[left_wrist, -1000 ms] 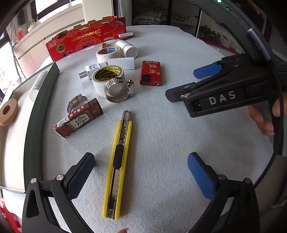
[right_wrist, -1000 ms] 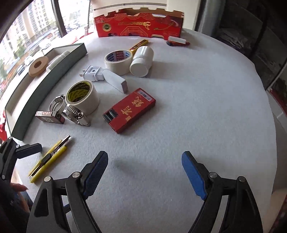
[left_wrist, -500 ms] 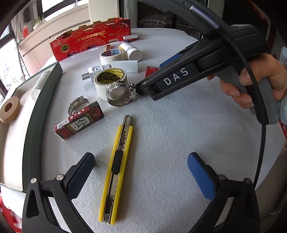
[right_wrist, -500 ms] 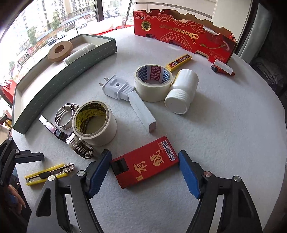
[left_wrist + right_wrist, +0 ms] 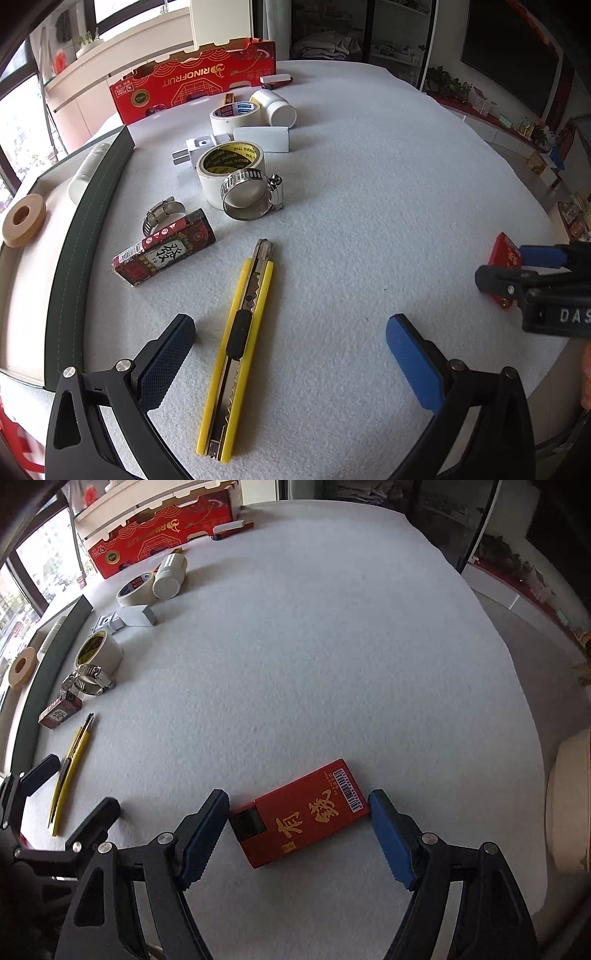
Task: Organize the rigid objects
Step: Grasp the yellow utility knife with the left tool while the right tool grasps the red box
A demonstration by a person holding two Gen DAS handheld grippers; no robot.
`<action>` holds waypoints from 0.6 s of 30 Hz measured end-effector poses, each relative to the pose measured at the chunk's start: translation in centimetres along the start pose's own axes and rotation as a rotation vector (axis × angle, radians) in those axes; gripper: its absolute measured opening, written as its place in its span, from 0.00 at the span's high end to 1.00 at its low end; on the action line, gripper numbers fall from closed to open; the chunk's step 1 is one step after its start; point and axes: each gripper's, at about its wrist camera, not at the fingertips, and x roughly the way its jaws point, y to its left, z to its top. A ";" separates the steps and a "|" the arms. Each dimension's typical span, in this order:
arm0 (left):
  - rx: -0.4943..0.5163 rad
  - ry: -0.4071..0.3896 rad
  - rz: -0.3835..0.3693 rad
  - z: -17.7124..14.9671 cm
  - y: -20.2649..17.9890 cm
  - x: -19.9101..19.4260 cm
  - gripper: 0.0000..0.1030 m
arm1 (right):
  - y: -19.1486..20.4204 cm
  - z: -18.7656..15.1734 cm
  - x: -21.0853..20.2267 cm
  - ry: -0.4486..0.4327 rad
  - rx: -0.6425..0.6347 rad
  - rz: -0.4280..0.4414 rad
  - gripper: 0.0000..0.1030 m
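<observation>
Left wrist view: the left gripper [image 5: 290, 363] hangs over the white counter [image 5: 369, 192], fingers spread wide and empty.
A yellow utility knife [image 5: 240, 338] lies on the counter between them, touched by neither; beyond it sit a dark patterned box [image 5: 164, 253], 2 hose clamps and tape rolls beside a green tray [image 5: 74, 258].
Right wrist view: the right gripper [image 5: 297, 834] straddles a red box [image 5: 301, 812] lying flat near the counter's edge; its fingers are opening, pads just off the box ends.
</observation>
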 end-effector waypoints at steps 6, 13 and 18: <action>0.043 -0.019 -0.030 0.1 0.1 0.2 0.00 | -0.7 -1.2 -0.2 -0.034 -0.045 -0.010 0.10; 0.035 -0.021 -0.022 0.3 0.1 0.4 0.00 | 0.9 -0.3 0.3 -0.091 -0.194 0.007 0.10; 0.001 0.010 0.001 0.7 0.0 0.6 0.00 | 1.6 -0.3 0.2 -0.085 -0.286 0.038 0.27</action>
